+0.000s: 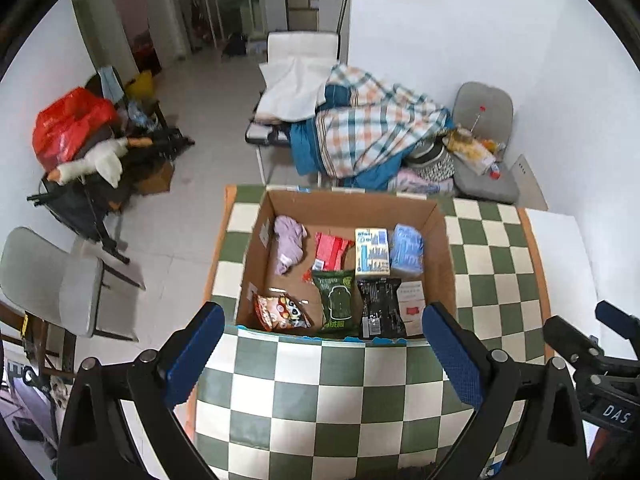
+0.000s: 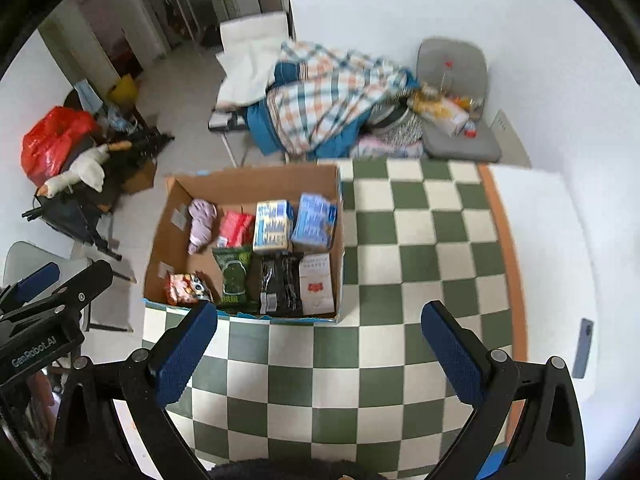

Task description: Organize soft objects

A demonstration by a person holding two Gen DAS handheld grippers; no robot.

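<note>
Left gripper (image 1: 322, 350): being held above the near part of the table, fingers (image 1: 196, 354) spread wide with nothing between them; its lower frame is being cut off by the bottom edge of the picture.
Right gripper (image 2: 320, 350): being held over the bare checks to the right of the box, fingers (image 2: 454, 354) spread wide and gripping nothing; a dark blurred shape at the bottom edge cannot be made out.
Tablecloth (image 1: 304, 400): green and white checks are being shown across the table, with an orange border along the sides.
Box (image 1: 446, 252): an open cardboard box is being seen on the cloth, past the left gripper's fingertips; its near wall is hiding the lower ends of the front packets.
Front row in box: a snack bag (image 1: 280, 312), a green packet (image 1: 335, 300), a black packet (image 1: 380, 308) and a white packet (image 1: 412, 304) are lying side by side; the print is too small to be read.
Back row in box: a lilac cloth (image 1: 289, 244), a red packet (image 1: 331, 250), a tissue pack (image 1: 372, 251) and a blue pack (image 1: 407, 251).
Phone (image 2: 583, 348): a dark flat object, probably a phone, is lying on the white surface to the right of the cloth.
Beyond the table: a checked blanket (image 1: 372, 128) is being seen heaped over a white chair, hiding most of the seat.
Far left: a red bag (image 1: 68, 128) is resting on a cluttered pile that is hard to make out.
</note>
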